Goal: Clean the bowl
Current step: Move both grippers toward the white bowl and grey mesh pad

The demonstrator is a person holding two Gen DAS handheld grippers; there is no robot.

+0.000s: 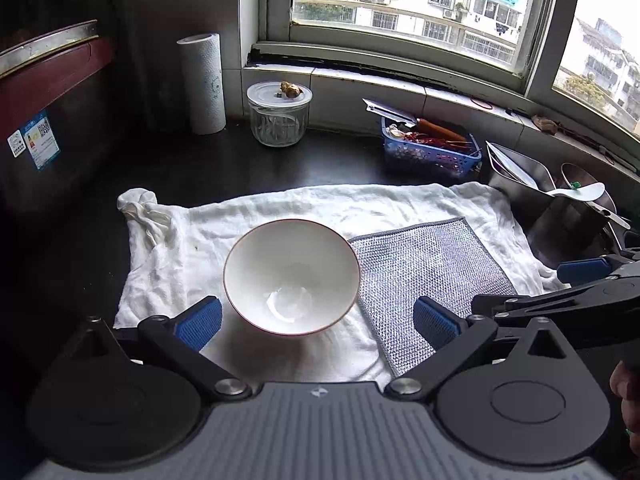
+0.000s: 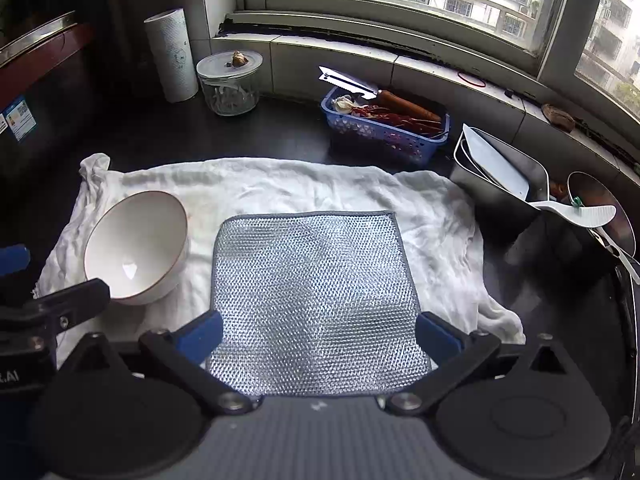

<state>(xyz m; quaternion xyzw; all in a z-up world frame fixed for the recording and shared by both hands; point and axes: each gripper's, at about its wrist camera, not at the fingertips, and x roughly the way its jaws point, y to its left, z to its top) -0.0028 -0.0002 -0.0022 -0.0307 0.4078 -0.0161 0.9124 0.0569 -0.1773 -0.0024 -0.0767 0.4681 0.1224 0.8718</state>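
Note:
A white bowl with a thin red rim stands on a white towel, with a white smear at its bottom. To its right lies a silvery mesh scouring cloth, flat on the towel. My left gripper is open, its blue pads either side of the bowl's near edge and short of it. In the right wrist view, my right gripper is open over the near edge of the mesh cloth. The bowl sits to its left. The right gripper also shows at the right of the left wrist view.
On the dark counter stand a paper towel roll, a lidded glass jar, a blue basket with a knife and chillies, and steel containers with a white spatula. A window sill runs behind. A dark red appliance stands left.

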